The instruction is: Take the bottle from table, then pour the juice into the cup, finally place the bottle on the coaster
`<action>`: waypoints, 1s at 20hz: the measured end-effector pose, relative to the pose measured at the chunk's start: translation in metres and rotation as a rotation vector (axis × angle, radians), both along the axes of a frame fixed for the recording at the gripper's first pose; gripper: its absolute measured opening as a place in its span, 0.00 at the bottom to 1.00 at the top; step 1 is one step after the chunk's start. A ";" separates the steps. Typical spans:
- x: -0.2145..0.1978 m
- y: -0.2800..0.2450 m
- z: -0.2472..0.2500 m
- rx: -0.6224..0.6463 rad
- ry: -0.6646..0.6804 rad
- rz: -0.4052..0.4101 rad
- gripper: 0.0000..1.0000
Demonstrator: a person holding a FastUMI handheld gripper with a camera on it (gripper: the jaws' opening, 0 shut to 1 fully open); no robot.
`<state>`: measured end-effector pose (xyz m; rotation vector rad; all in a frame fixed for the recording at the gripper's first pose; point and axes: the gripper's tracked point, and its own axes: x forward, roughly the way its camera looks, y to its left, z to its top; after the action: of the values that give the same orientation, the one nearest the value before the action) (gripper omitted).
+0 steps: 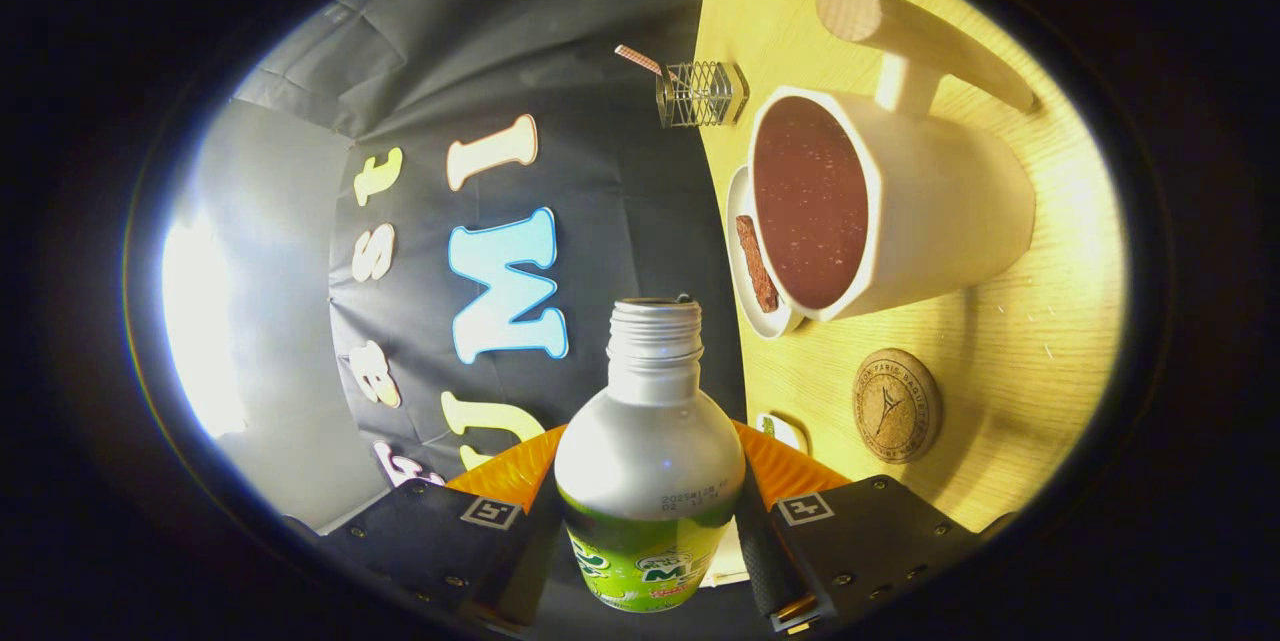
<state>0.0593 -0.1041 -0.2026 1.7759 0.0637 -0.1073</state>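
The gripper (650, 531) is clamped on the uncapped bottle (650, 461), tipped toward the cup (880, 201) on the right — pouring seemingly unfinished, coaster (896, 406) nearby still bare.

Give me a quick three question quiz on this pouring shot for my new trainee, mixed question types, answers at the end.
1. True or false: the bottle has its cap on.
2. Which lies nearer the fingers: A) the cork coaster B) the wire rack?
3. Fill in: the cup rests on a white ____.

Key: 1. False, the threaded mouth is open. 2. A. 3. Saucer. The gripper is shut on the bottle, tilted so the table stands sideways.
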 end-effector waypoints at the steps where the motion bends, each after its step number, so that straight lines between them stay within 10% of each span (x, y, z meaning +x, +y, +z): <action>1: 0.000 0.000 0.000 0.008 0.001 -0.002 0.77; 20: 0.002 0.005 0.006 0.042 -0.011 -0.006 0.77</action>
<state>0.0615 -0.0988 -0.1970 1.8182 0.0530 -0.1017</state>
